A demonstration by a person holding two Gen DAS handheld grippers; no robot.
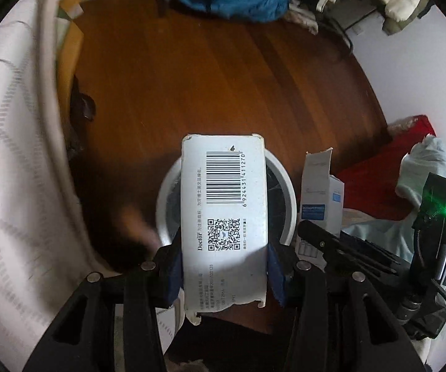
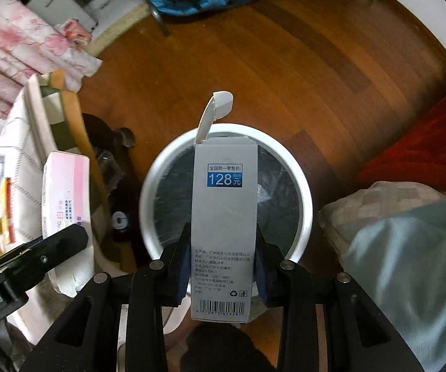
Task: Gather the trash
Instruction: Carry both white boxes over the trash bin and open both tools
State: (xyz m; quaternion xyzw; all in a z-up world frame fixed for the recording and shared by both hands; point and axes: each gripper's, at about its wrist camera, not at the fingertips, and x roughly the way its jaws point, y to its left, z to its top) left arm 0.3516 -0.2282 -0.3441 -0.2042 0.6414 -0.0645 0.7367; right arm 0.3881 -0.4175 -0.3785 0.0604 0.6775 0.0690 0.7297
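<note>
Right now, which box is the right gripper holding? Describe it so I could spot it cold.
Start at the round white trash bin on the wooden floor. Directly over it, the right gripper clamps a tall, narrow grey cardboard box, top flap open. Unlike the wider white barcode box in the left gripper, it carries a blue "128" price label.

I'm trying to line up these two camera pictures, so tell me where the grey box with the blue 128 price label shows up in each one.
Left wrist view: the grey box stands right of centre, beside the white barcode box held in the left tongs.
Right wrist view: it fills the centre, clamped upright in the right tongs, top flap open.
Shared landmark: the round white bin directly beneath both boxes.
</note>
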